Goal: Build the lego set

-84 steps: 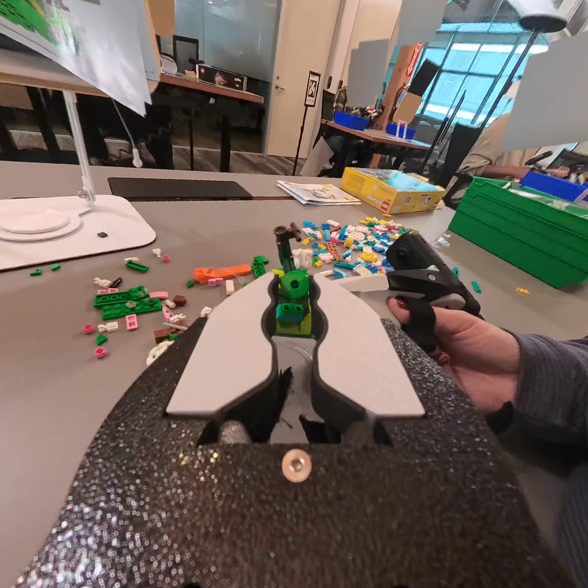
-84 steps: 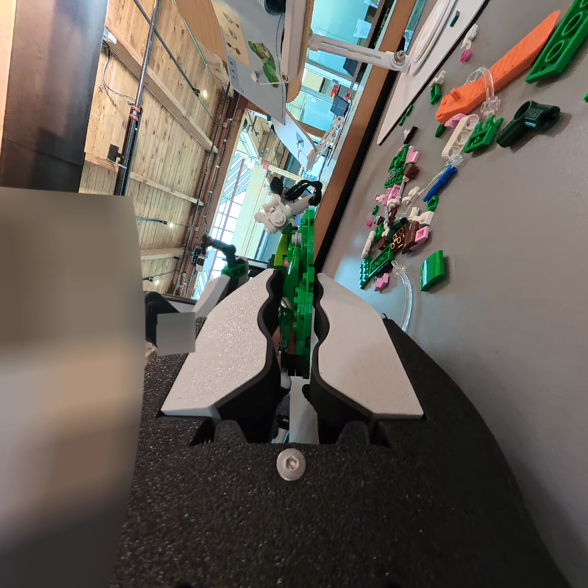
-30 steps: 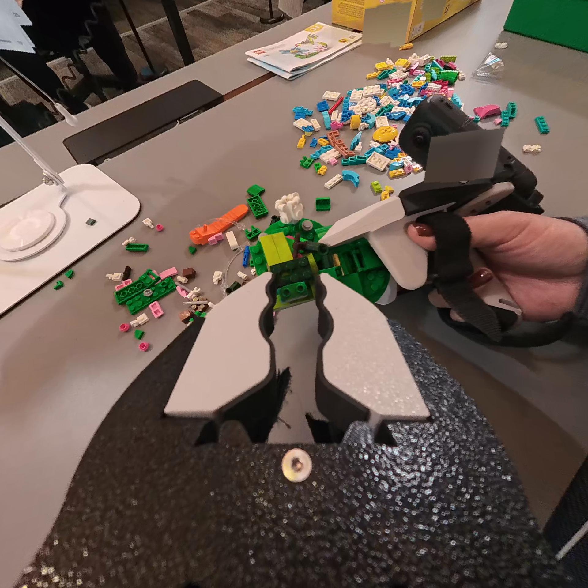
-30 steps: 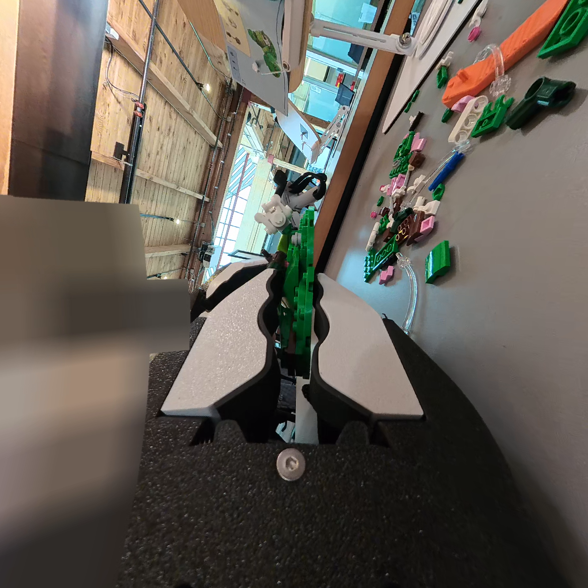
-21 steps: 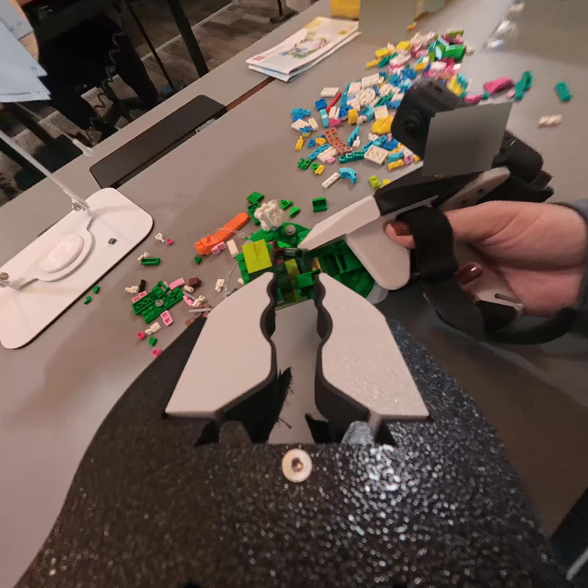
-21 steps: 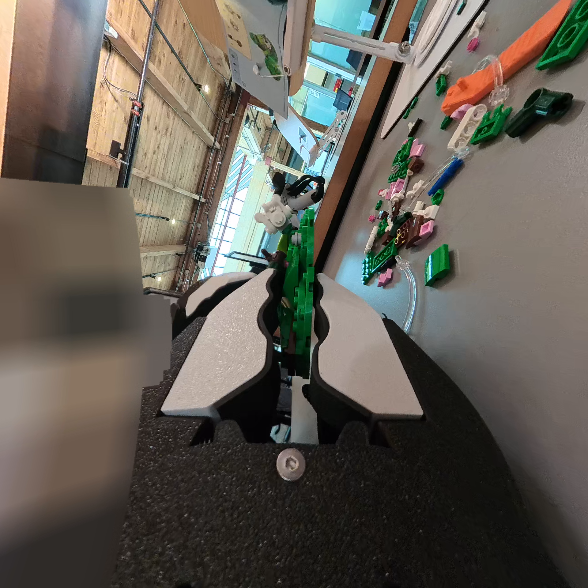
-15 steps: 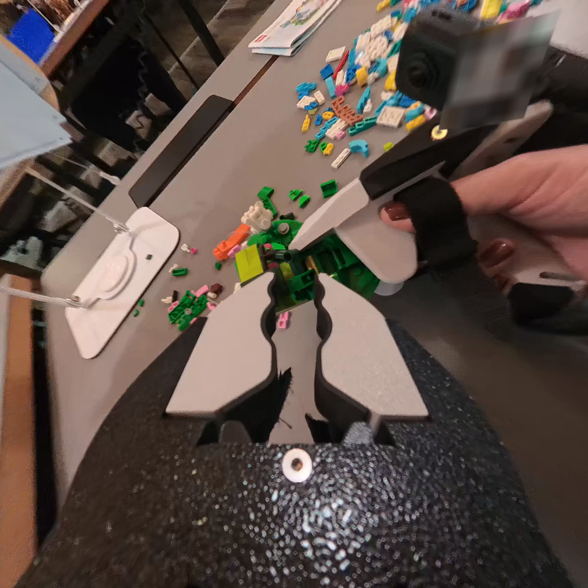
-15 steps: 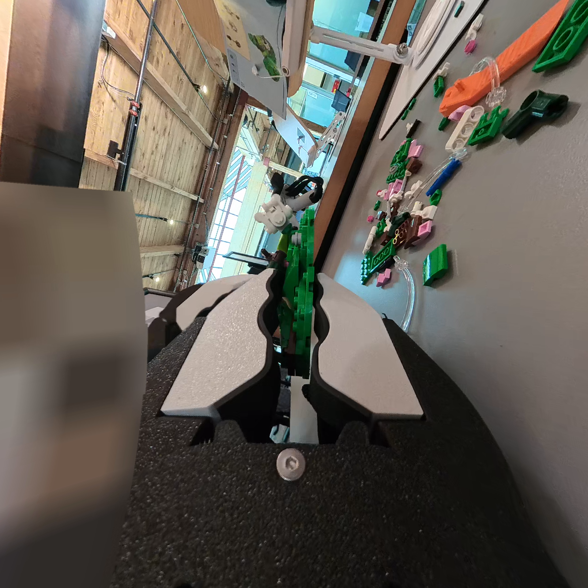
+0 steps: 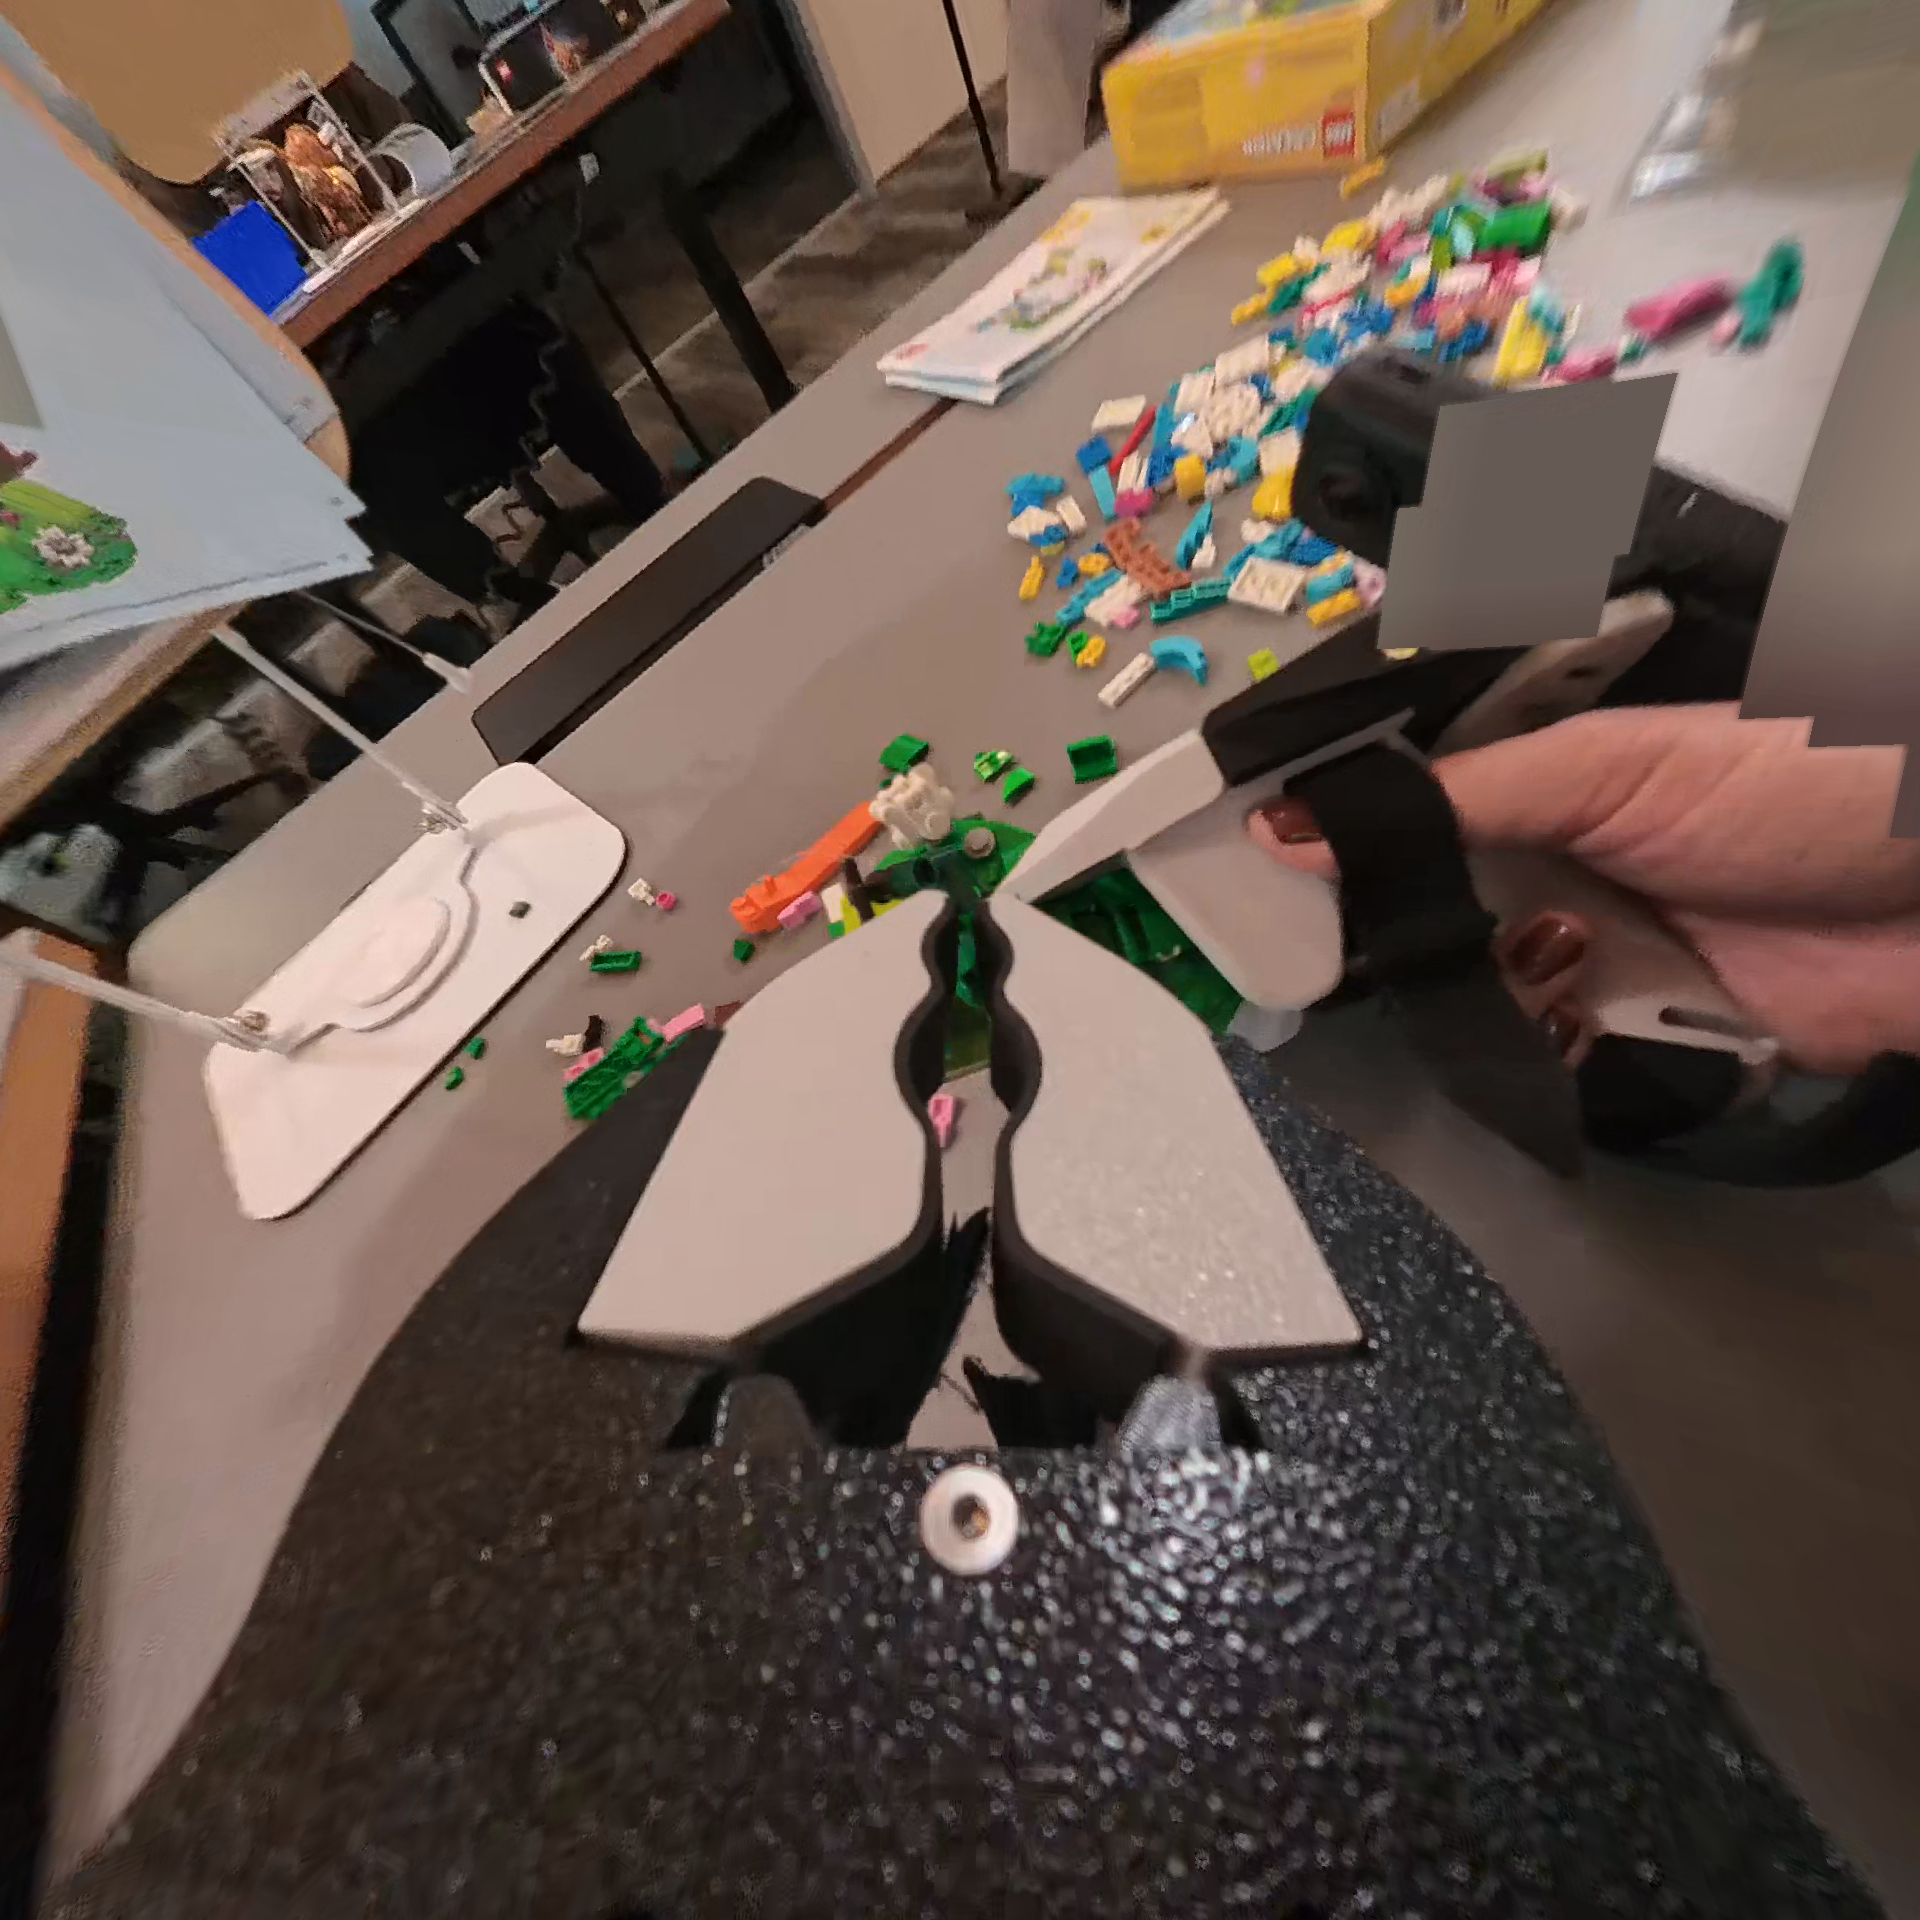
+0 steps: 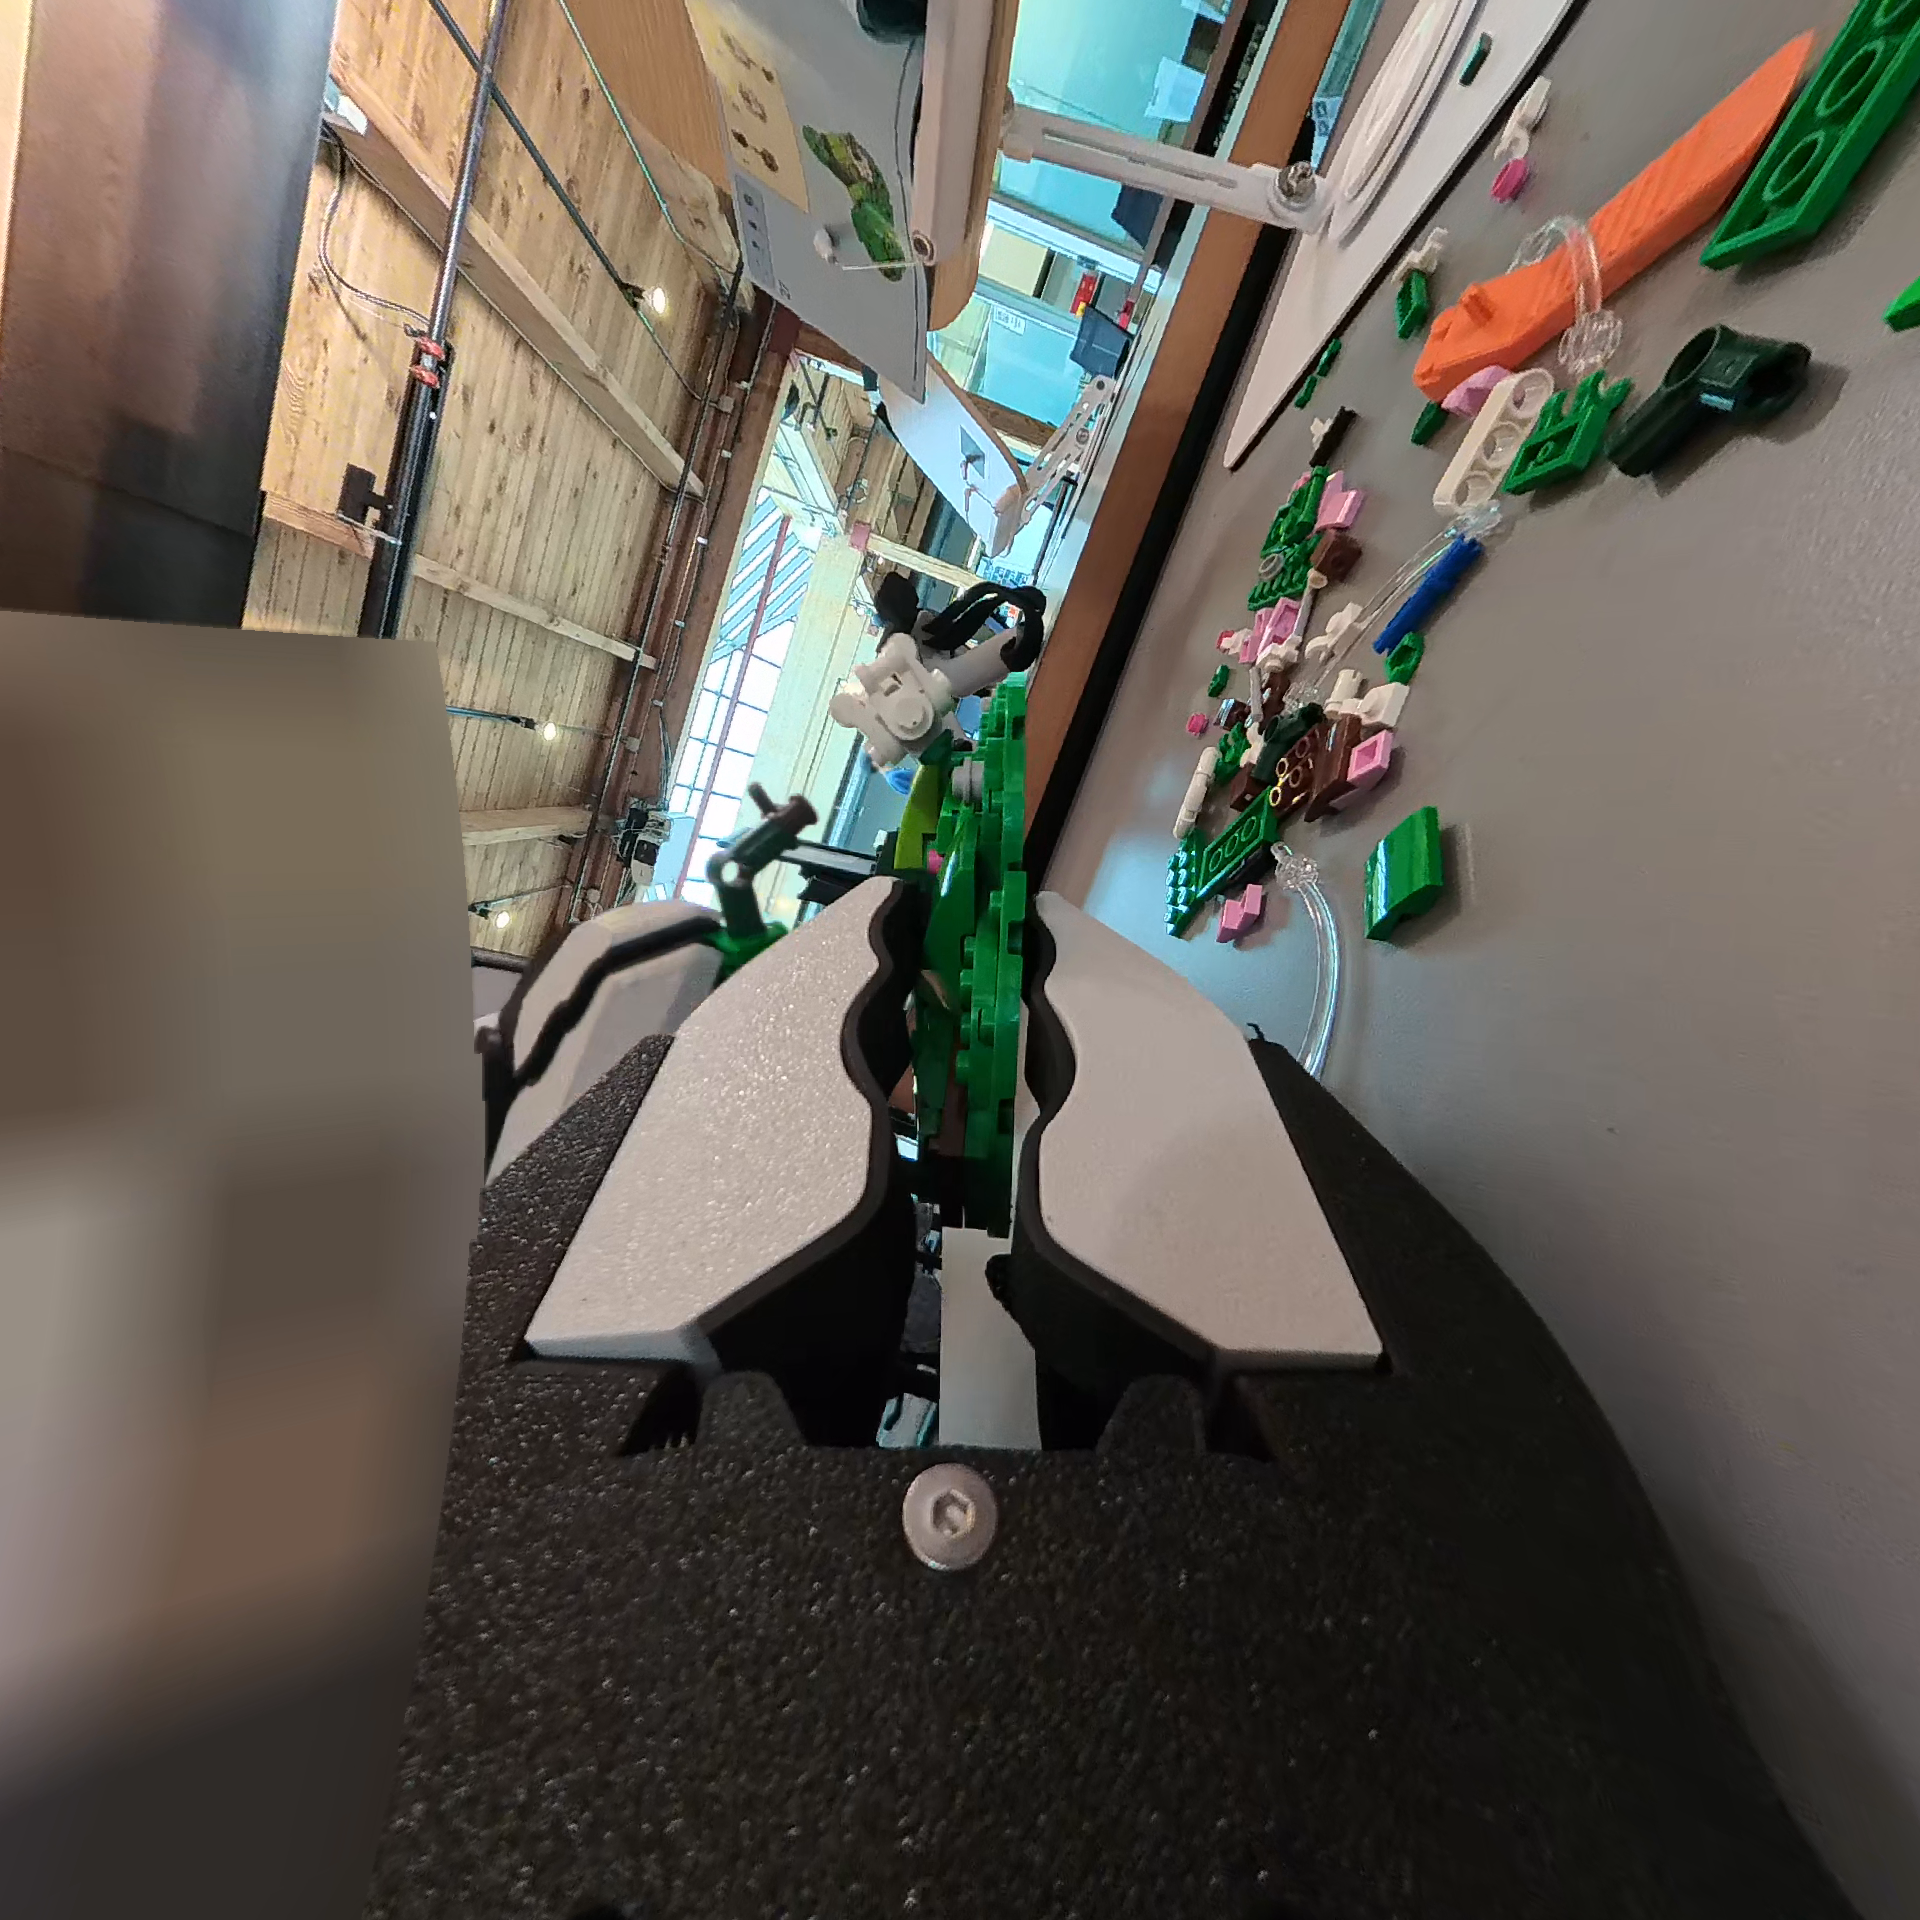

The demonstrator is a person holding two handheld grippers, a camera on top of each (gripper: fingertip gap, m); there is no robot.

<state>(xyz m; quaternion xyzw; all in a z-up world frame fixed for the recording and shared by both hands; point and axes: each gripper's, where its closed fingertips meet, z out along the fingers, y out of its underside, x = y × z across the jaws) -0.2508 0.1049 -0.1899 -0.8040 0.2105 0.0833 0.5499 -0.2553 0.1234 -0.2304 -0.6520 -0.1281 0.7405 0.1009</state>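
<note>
The green lego build [image 9: 1132, 935], with a white flower [image 9: 914, 805] on it, is held on edge just above the grey table [image 9: 831, 623]. My right gripper [image 10: 971, 899] is shut on the build's green plates [image 10: 982, 997]; it also shows in the left wrist view [image 9: 1049, 878], held by a hand. My left gripper [image 9: 966, 906] is shut at the build's near side, its jaws almost touching on a dark green stem piece [image 10: 748, 862]. The left gripper [image 10: 665, 925] also shows in the right wrist view, left of the build.
An orange brick separator [image 9: 805, 868] and small green, pink and brown pieces [image 9: 623, 1060] lie left of the build. A white stand base [image 9: 416, 966] is farther left. A pile of coloured bricks [image 9: 1299, 457], a booklet [image 9: 1049, 296] and a yellow box [image 9: 1247, 94] lie beyond.
My left gripper's jaws have narrowed from a wider hold on the lime and green part to a thin stem. The right gripper keeps its hold on the build.
</note>
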